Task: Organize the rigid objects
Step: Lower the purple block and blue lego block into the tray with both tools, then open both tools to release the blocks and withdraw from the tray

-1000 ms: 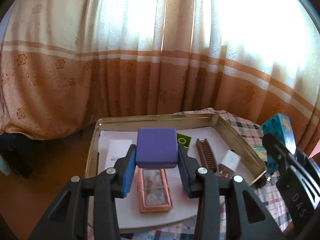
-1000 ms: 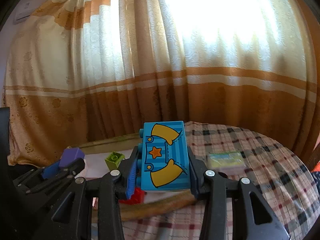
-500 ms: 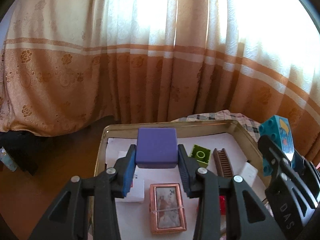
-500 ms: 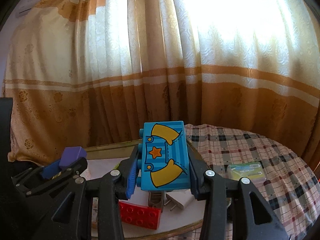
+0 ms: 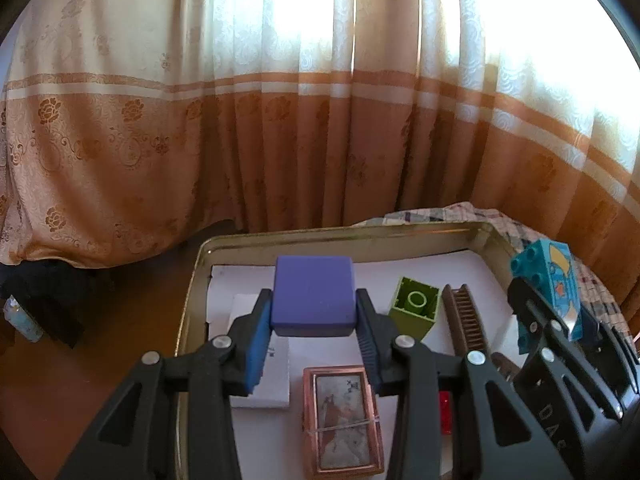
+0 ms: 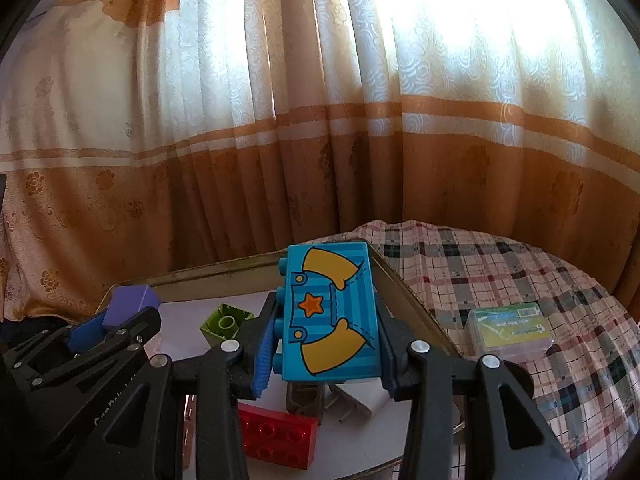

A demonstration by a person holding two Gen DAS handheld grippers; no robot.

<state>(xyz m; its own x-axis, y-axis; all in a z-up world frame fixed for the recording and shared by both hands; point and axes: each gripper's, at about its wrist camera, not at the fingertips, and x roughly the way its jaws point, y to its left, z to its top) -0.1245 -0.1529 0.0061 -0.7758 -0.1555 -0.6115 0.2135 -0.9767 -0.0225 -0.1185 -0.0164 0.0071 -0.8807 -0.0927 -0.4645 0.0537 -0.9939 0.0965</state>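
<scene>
We count two grippers, each clamped on one block above the same gold-rimmed tray. On the left, our left gripper squeezes one purple block between its pads, held level over the tray's far-left part, its faces roughly squared with the tray edges. Under it lie one white box toward the left edge and one copper-framed picture near the front edge, its long axis running from front to back. Further right sit one green brick, lying on its side so that its hollow underside faces us, and one brown comb, whose long axis also runs from front to back. At the right edge of the tray our right gripper grips one blue brick printed with dungarees and an orange star; its long axis points away from us, the printed face is up and its studs face left. Below it we see one red brick near the tray's front edge and one white plug. Outside the tray, on the checked cloth, lies one clear small case near the right side.
</scene>
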